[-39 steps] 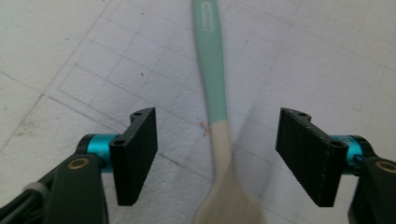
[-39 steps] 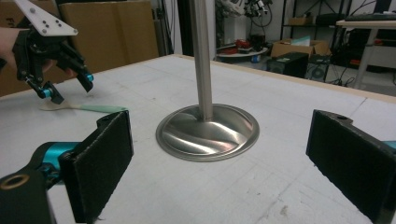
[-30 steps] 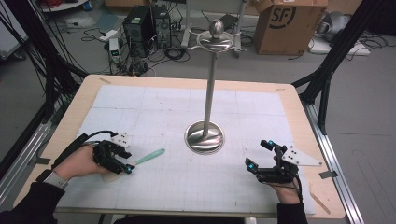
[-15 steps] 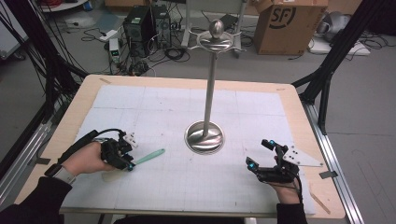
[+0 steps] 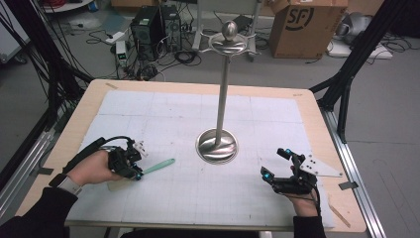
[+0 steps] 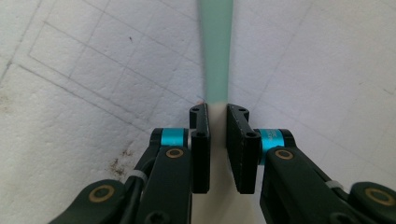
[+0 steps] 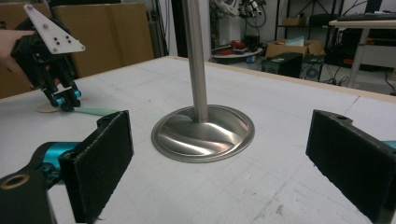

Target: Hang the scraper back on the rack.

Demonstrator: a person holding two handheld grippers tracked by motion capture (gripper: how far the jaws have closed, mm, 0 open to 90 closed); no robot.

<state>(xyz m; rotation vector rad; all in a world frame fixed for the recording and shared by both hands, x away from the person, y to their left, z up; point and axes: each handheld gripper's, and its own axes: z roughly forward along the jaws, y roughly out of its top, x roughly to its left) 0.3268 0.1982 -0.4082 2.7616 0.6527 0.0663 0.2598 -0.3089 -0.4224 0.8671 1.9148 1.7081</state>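
White gridded matting (image 5: pixel 198 198) carries a steel stand (image 5: pixel 217 145). Left of it, the left gripper (image 5: pixel 137 170) pinches a green-handled tool (image 5: pixel 159 165); right, the right gripper (image 5: pixel 275 163) gapes wide.

The green spatula (image 6: pixel 215 51) runs blurred off the top edge beyond the left tongs (image 6: pixel 218 122), its pale handle end buried between their jaws, while the metal stand (image 7: pixel 196 60) loses its top to the frame.
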